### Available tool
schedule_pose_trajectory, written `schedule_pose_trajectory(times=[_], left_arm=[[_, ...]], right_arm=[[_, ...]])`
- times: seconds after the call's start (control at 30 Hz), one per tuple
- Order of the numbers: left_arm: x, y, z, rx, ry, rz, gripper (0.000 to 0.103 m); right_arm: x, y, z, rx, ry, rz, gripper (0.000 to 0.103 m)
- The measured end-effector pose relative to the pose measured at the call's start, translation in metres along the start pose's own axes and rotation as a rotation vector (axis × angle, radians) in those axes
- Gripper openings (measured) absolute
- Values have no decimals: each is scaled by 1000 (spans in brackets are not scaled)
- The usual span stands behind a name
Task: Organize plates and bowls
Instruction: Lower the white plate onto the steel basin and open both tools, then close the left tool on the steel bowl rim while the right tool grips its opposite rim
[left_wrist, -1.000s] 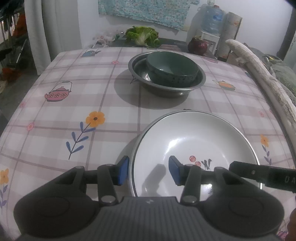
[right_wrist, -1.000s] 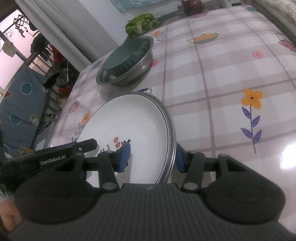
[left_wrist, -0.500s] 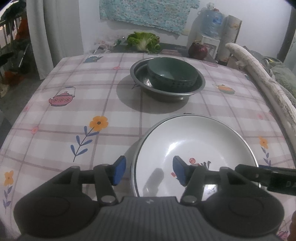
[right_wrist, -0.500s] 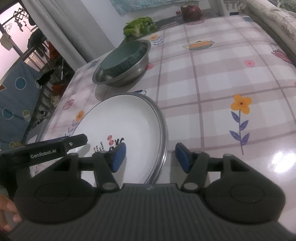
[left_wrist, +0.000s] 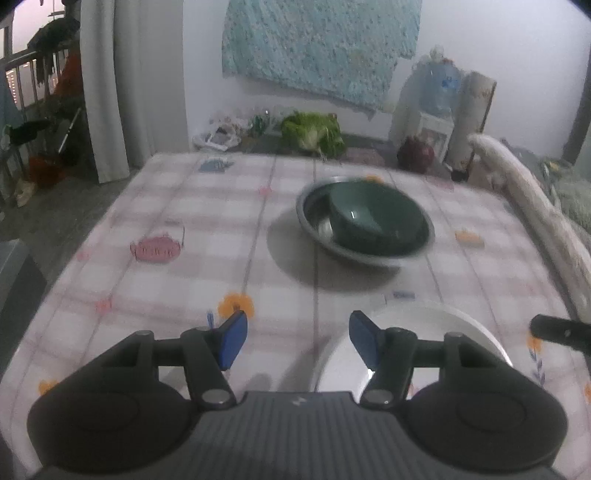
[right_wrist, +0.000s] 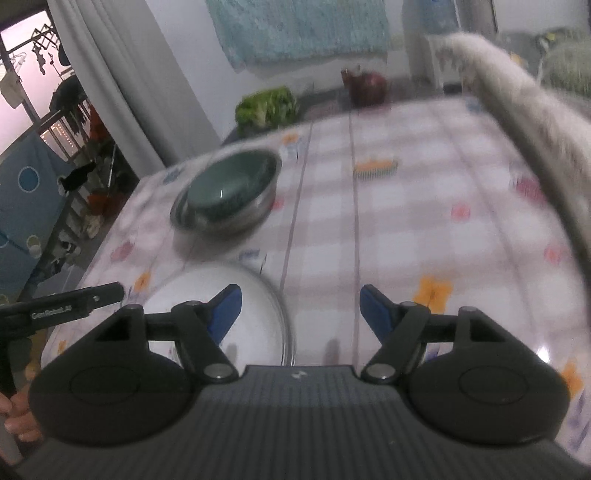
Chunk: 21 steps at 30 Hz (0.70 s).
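A white plate (left_wrist: 436, 332) with a metal rim lies on the checked tablecloth near the front edge; it also shows in the right wrist view (right_wrist: 207, 295). A dark green bowl (left_wrist: 373, 221) sits inside a steel basin (left_wrist: 314, 221) further back, also in the right wrist view (right_wrist: 229, 188). My left gripper (left_wrist: 297, 341) is open and empty, raised above and left of the plate. My right gripper (right_wrist: 301, 308) is open and empty, raised above the plate's right rim. Both views are blurred.
The table (left_wrist: 177, 266) has a pink checked cloth with flower and teapot prints. A padded chair back (left_wrist: 535, 206) runs along the right edge. Green lettuce (left_wrist: 314, 133) and a dark red pot (left_wrist: 415, 153) stand behind the table.
Both grippers have opened wider, let go of the plate rim and drawn back and up. The plate stays on the table.
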<state>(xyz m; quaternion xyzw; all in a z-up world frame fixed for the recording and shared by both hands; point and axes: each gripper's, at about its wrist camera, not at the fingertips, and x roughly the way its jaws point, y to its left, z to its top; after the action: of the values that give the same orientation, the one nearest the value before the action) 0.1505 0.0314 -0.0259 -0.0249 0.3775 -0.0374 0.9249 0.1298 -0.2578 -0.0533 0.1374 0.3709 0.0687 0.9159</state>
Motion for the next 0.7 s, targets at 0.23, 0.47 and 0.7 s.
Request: schedule_pose_trajectory(times=[0.23,0.47,0.7], left_arm=[[35,7,40,-31,-24,-11,58],[87,11,69,-64,23,-47,45],[126,10,78,-64,92,-59,31]], right_arm=[[28,-8,55,-17,-52,20,69],[99,-13,103,7,-17,48,54],[161,-5,118,0,57,60,40]])
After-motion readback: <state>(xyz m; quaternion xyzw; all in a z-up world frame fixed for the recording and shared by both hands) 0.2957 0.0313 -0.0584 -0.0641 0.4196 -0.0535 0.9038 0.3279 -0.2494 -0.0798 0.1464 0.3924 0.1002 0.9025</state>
